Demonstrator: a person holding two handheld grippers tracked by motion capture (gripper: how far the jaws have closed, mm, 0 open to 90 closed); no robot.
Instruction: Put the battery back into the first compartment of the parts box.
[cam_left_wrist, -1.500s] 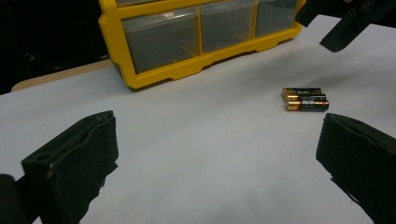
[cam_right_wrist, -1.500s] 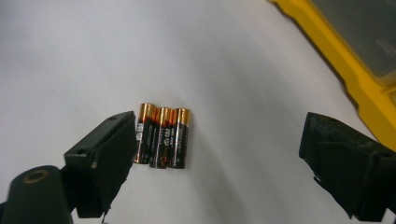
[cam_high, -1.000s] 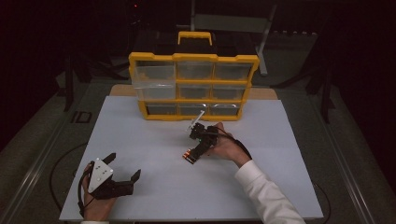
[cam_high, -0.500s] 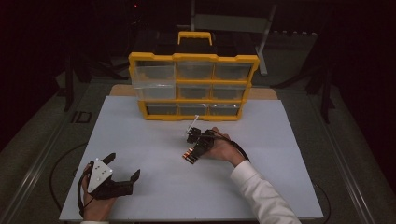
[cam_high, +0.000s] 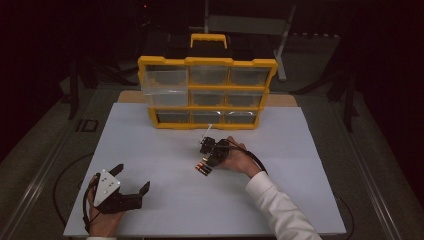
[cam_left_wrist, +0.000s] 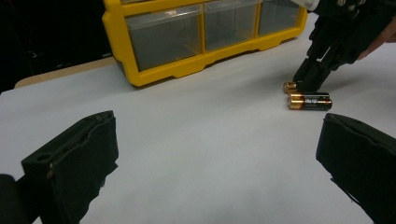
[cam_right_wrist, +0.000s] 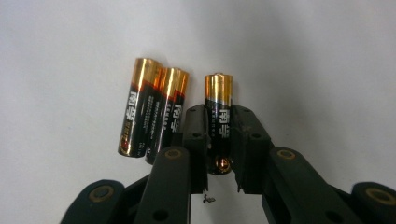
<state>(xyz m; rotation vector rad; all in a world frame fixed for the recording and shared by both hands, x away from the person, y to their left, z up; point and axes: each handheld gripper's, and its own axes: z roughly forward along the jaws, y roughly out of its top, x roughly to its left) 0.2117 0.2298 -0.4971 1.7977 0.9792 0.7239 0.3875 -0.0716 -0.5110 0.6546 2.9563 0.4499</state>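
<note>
3 batteries: right gripper (cam_right_wrist: 219, 140) just closed on 1 battery (cam_right_wrist: 218, 116), 2 others (cam_right_wrist: 152, 112) beside; left gripper (cam_left_wrist: 215, 154) wide, empty.

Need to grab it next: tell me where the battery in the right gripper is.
The clamped battery lies on the white table, right of two loose batteries, in front of the yellow organizer.

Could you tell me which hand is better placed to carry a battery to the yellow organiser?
Right. The right gripper is already shut on a battery, close to the organiser; the left gripper rests open at the near edge.
</note>
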